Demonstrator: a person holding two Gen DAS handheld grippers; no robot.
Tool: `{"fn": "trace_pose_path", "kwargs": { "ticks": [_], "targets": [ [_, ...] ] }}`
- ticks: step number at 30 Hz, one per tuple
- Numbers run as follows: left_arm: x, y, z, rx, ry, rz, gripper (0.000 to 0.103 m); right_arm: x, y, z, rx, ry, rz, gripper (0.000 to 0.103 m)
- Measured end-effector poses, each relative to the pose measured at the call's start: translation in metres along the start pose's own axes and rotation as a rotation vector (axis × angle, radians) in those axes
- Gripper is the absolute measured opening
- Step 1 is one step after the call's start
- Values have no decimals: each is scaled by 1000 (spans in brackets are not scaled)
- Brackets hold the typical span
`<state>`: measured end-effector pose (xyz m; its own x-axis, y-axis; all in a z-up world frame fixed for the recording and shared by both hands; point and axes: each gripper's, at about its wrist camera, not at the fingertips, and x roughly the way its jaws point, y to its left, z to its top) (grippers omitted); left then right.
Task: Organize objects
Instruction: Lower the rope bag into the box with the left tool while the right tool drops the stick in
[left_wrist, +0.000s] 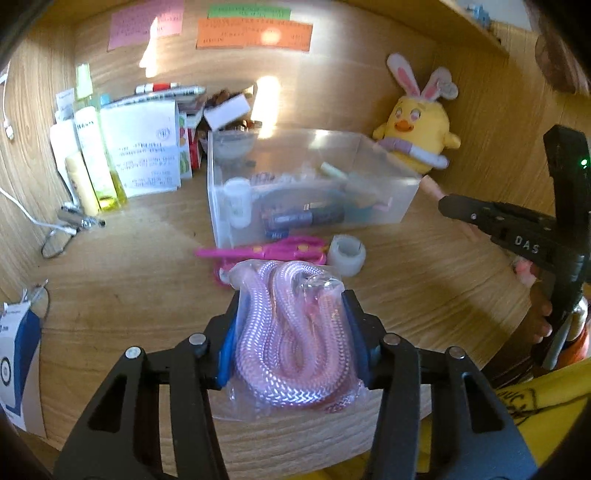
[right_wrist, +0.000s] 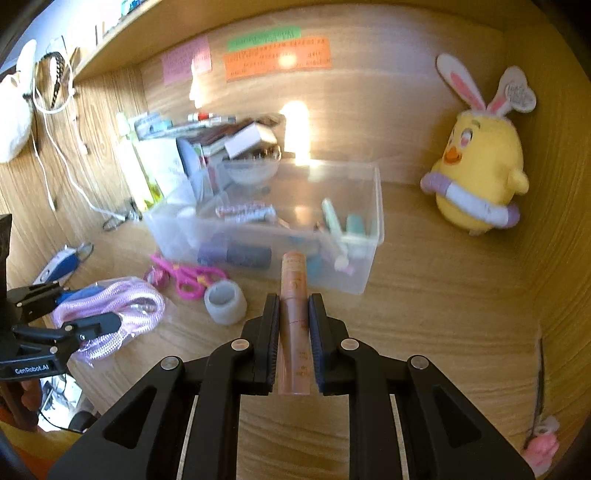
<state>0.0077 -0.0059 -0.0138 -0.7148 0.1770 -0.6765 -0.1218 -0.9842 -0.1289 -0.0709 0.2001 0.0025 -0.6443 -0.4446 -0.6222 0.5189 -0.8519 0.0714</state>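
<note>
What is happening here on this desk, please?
A person is tidying a wooden desk with a two-finger gripper in each hand. The left gripper is closed on a bagged pink cable, and the right gripper is closed on a slim pink tube. Both point toward the clear plastic box, which already holds small items. Pink scissors and a tape roll lie on the desk in front of the box.
</note>
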Motion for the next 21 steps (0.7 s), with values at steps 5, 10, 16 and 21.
{"fn": "trace_pose_path", "kwargs": {
  "ticks": [5,10,16,21],
  "targets": [
    [-18,4,21,-6,-80,-26,50,-9,2,17,-3,-54,3,14],
    [-24,8,45,-3,-139,-26,50,-10,5,35,-15,-91,7,14],
    [-17,13,67,-13,-167,-36,50,-6,6,51,-31,-113,13,14],
    [2,18,85,-18,-149,-27,50,6,5,62,-31,-110,28,14]
  ]
}}
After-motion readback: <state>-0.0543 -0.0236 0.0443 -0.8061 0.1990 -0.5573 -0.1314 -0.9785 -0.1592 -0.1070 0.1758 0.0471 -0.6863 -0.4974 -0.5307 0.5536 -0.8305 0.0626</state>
